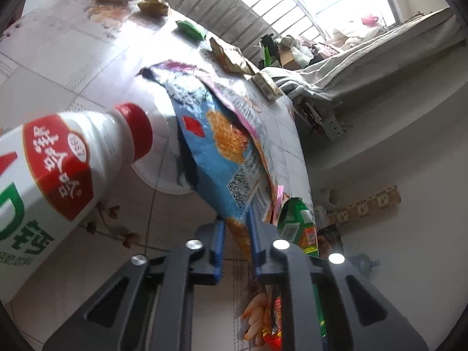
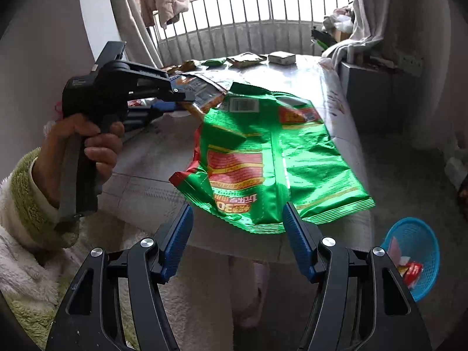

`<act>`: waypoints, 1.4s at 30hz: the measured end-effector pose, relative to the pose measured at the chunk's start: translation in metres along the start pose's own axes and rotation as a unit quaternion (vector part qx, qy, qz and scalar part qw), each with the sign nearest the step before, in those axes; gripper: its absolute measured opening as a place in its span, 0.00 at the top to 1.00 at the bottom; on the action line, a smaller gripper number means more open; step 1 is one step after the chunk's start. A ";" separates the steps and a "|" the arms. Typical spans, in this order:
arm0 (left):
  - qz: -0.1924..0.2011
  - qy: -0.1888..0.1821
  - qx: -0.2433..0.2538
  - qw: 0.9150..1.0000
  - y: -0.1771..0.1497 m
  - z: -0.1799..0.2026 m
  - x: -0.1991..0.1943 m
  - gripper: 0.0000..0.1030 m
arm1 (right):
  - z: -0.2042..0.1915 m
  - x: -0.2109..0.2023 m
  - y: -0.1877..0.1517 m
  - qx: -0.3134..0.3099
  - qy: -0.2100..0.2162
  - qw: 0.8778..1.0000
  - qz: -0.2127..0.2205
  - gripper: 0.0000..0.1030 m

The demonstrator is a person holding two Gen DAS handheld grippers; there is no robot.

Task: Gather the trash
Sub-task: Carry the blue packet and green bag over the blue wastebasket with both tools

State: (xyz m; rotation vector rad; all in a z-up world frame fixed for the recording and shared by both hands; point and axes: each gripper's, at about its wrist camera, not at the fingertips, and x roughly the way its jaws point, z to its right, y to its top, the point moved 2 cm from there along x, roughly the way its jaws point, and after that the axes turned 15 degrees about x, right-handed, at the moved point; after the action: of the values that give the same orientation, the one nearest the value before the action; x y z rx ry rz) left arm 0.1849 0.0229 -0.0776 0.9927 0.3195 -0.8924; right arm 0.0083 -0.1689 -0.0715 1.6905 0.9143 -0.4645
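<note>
My left gripper [image 1: 237,225] is shut on the lower edge of a blue and orange snack bag [image 1: 216,152], which lies over a pink wrapper [image 1: 234,93] on the table [image 1: 73,58]. From the right wrist view, a hand holds that left gripper [image 2: 187,102], clamped on the same snack bag [image 2: 201,93]. A big green snack bag [image 2: 263,161] lies flat on the table [image 2: 140,181], with its near edge over the table's front edge. My right gripper [image 2: 238,219] is open, and its blue pads stand either side of that near edge without pressing it.
A white bottle with a red cap [image 1: 58,175] lies close on the left, beside a white round dish [image 1: 163,175]. Several small wrappers [image 2: 245,58] and a small box [image 2: 282,57] sit at the table's far end. A blue basket [image 2: 415,257] with some trash stands on the floor to the right.
</note>
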 end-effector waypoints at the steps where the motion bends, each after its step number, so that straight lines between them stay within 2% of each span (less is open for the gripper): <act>1: 0.005 0.000 0.004 1.000 0.001 0.001 -0.002 0.93 | -0.001 -0.001 0.000 0.003 0.003 1.000 0.001 0.41; 9: 0.071 -0.005 0.043 0.997 0.011 0.017 -0.046 0.99 | 0.019 -0.015 0.020 0.087 0.069 0.994 0.014 0.40; 12: 0.105 -0.009 0.070 0.992 0.016 0.027 -0.071 0.99 | 0.025 -0.023 0.024 0.119 0.088 0.989 0.020 0.38; 15: 0.136 -0.012 0.095 0.986 0.020 0.036 -0.094 0.99 | 0.030 -0.027 0.026 0.144 0.086 0.985 0.027 0.38; 18: 0.166 -0.017 0.128 0.978 0.021 0.048 -0.114 0.99 | 0.038 -0.027 0.027 0.168 0.061 0.983 0.030 0.37; 22: 0.178 -0.022 0.156 0.971 0.017 0.059 -0.124 0.99 | 0.056 -0.022 0.027 0.221 0.042 0.974 0.032 0.37; 25: 0.173 -0.022 0.172 0.970 0.009 0.066 -0.122 0.99 | 0.076 -0.020 0.027 0.276 0.047 0.959 0.034 0.37; 30: 0.133 -0.025 0.210 0.968 -0.011 0.081 -0.096 0.99 | 0.101 -0.010 0.022 0.353 0.073 0.933 0.013 0.40; 35: 0.066 -0.002 0.251 0.966 -0.038 0.090 -0.057 0.99 | 0.105 -0.001 0.016 0.381 0.105 0.919 -0.009 0.47; 38: 0.044 0.011 0.259 0.965 -0.046 0.089 -0.044 0.99 | 0.110 -0.001 0.013 0.402 0.144 0.904 -0.010 0.48; 42: 0.026 0.021 0.260 0.965 -0.048 0.083 -0.035 0.99 | 0.119 0.001 0.007 0.427 0.156 0.891 -0.014 0.51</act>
State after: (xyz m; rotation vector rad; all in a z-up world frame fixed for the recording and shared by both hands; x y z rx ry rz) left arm 0.1138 -0.0402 -0.0401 1.4997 0.0911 -0.9280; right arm 0.0313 -0.2804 -0.1054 2.6153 1.0402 -0.6886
